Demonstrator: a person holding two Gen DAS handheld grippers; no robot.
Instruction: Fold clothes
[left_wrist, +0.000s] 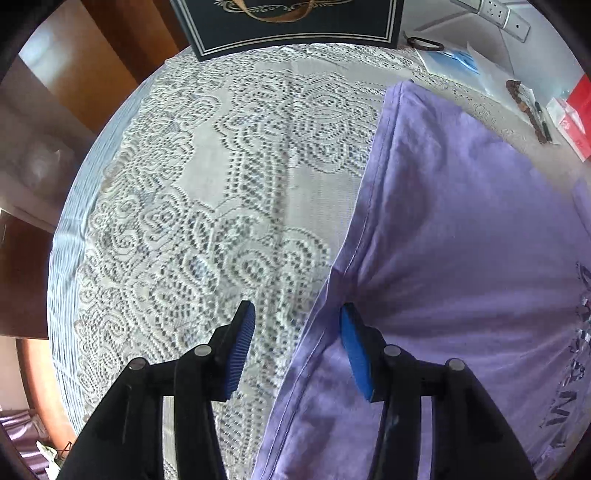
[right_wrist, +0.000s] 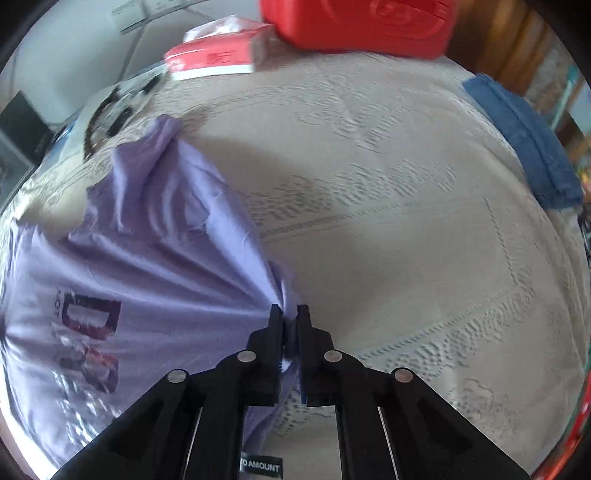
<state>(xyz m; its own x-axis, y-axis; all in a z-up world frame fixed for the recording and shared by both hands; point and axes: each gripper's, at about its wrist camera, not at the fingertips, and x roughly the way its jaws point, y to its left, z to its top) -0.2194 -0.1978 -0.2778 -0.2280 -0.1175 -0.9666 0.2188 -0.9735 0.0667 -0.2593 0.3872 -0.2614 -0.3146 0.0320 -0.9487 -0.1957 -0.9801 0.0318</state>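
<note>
A lavender T-shirt (left_wrist: 461, 229) with a dark printed logo lies on the lace-covered table (left_wrist: 207, 192). My left gripper (left_wrist: 297, 314) is open and straddles the shirt's left edge: its right finger rests on the fabric, its left finger stands over the lace. In the right wrist view the shirt (right_wrist: 140, 266) fans out to the left. My right gripper (right_wrist: 290, 314) is shut on a bunched edge of it, and folds radiate from the pinch.
A dark framed box (left_wrist: 291, 26) stands at the table's far edge. Papers (left_wrist: 454, 61), a pen and red boxes (left_wrist: 576, 110) lie at the far right. Red boxes (right_wrist: 218, 55) and folded blue cloth (right_wrist: 528, 140) sit at the back in the right wrist view.
</note>
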